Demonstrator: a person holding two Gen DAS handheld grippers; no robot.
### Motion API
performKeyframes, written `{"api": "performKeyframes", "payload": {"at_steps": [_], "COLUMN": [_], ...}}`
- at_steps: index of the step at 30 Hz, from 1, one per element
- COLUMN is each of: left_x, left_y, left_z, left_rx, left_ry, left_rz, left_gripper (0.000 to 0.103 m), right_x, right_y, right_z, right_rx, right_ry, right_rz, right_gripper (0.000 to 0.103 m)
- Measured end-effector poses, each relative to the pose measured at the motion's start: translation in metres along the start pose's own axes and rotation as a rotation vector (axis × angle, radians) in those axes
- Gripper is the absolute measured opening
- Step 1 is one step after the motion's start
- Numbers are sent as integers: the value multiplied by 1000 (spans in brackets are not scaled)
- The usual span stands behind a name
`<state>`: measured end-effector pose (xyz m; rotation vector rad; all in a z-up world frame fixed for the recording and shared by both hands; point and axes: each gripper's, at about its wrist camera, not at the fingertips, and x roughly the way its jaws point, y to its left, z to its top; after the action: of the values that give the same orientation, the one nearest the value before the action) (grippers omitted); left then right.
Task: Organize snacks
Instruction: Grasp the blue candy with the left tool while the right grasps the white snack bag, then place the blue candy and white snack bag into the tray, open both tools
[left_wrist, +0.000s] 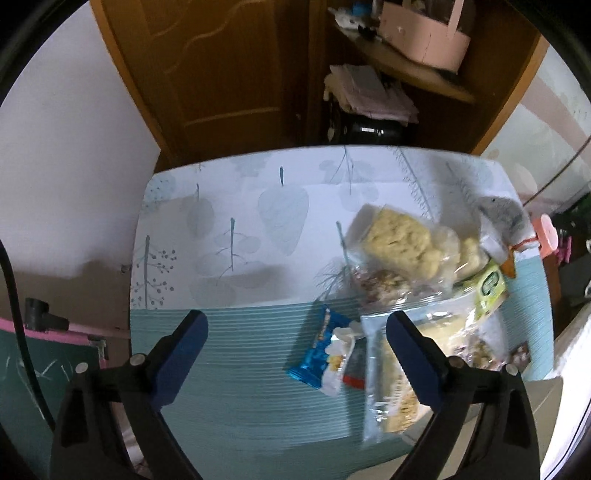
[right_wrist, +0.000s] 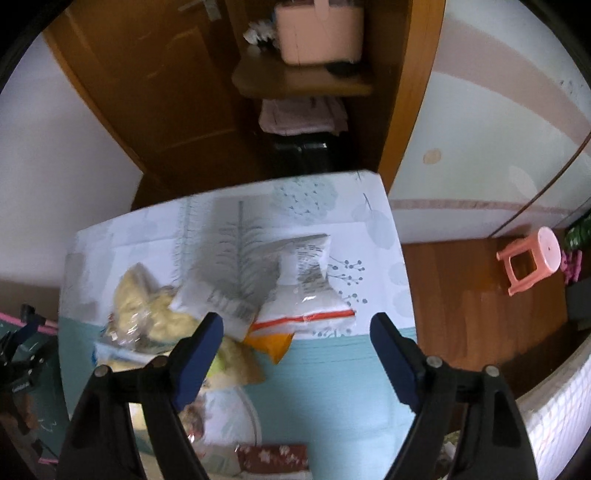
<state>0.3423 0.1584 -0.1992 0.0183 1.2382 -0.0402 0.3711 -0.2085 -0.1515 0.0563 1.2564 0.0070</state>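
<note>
Nearest, the left hand-held gripper (left_wrist: 297, 341) is held open over the bench (left_wrist: 229, 369), nothing between its two blue pads. The right hand-held gripper (right_wrist: 297, 345) is likewise spread wide and empty. A blue snack packet (left_wrist: 319, 354) lies at one o'clock of the left jaws. Farther, two clear bags of yellow snacks (left_wrist: 399, 243) are heaped at two o'clock. One white pouch (right_wrist: 310, 280) lies at twelve o'clock of the right jaws.

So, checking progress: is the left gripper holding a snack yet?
No, the left gripper is open, its blue fingers spread over bare teal tablecloth.
</note>
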Motion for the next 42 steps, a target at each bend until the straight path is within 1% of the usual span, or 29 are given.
{"api": "performKeyframes", "payload": {"at_steps": [3, 8, 11, 12, 15, 17, 20, 23, 26, 28, 29, 30, 32, 36, 39, 42], "left_x": [14, 35, 49, 54, 65, 70, 75, 82, 86, 89, 92, 91, 91, 89, 73, 44], "left_y": [1, -5, -9, -11, -14, -17, -24, -26, -25, -25, -25, -26, -28, -31, -26, -21], "left_z": [-4, -20, -28, -29, -31, -31, -30, -28, -26, -25, -25, -25, -25, -26, -32, -33], "left_rx": [28, 103, 124, 126, 128, 129, 141, 137, 100, 82, 76, 75, 73, 52, 39, 21], "left_ry": [37, 90, 123, 134, 148, 155, 158, 167, 173, 189, 204, 189, 186, 183, 147, 98], "left_rz": [-15, -8, -6, -9, -10, -13, -14, -20, -56, -56, -53, -51, -50, -48, -32, -26], "left_gripper": [97, 97, 90, 87, 86, 85, 84, 78, 64, 35, 33, 30, 29, 28, 28, 28], "right_x": [27, 64, 80, 84, 93, 97, 100, 99, 98, 97, 97, 96, 96, 91, 81, 66], "right_y": [-3, 3, 4, 5, 7, 8, 9, 9, 8, 9, 10, 10, 11, 12, 9, 3], "right_z": [7, 12, 14, 14, 12, 10, 7, 4, 3, 0, -1, -2, -2, -8, -14, -18], "right_rx": [7, -7, -12, -12, -13, -18, -25, -21, -25, -38, -45, -47, -49, -64, -49, -19], "right_ry": [44, 86, 109, 114, 127, 132, 135, 128, 136, 135, 134, 133, 131, 130, 118, 95], "right_rz": [-7, -30, -68, -74, -81, -89, -91, -82, -83, -88, -87, -84, -73, -50, -11, 35], "right_gripper": [82, 82, 82, 82, 81, 77, 74, 70, 67, 64, 62, 61, 57, 54, 53, 53]}}
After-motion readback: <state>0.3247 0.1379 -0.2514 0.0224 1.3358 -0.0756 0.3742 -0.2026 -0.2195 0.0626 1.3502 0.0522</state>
